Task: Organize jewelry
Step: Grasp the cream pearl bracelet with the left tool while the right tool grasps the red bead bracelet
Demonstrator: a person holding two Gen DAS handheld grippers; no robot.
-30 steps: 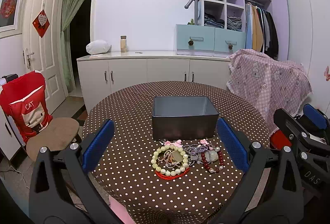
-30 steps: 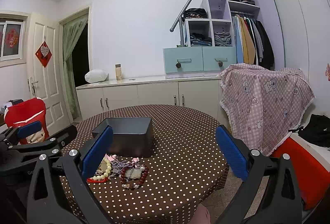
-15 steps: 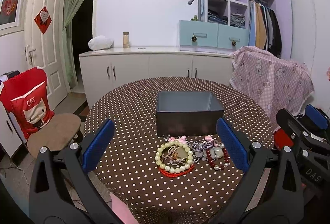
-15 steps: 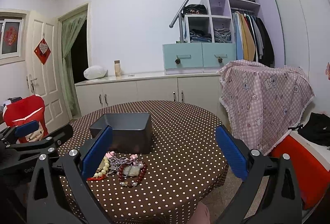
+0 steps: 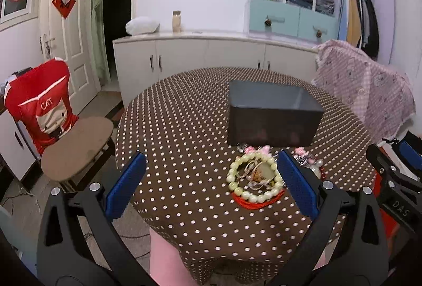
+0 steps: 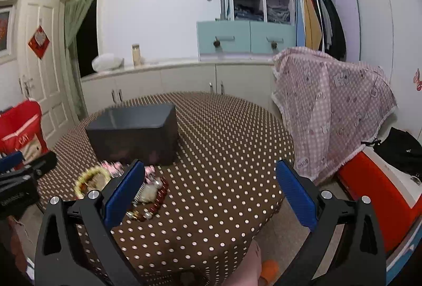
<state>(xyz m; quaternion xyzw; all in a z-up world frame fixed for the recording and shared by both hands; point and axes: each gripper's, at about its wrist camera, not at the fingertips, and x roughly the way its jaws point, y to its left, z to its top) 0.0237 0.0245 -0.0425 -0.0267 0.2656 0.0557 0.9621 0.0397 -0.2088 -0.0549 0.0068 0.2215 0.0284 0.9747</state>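
Both grippers gaping, left gripper (image 5: 211, 180), right gripper (image 6: 211, 185), table edge (image 5: 124, 127) near

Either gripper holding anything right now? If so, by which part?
Nothing held. The left gripper and right gripper are both open and empty; the jewelry pile lies on the table by the grey box.

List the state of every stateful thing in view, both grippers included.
left gripper: open, empty
right gripper: open, empty
dark box: lidless, contents hidden
jewelry pile: tangled on the tablecloth, outside the box
white door: shut
blue drawers: shut
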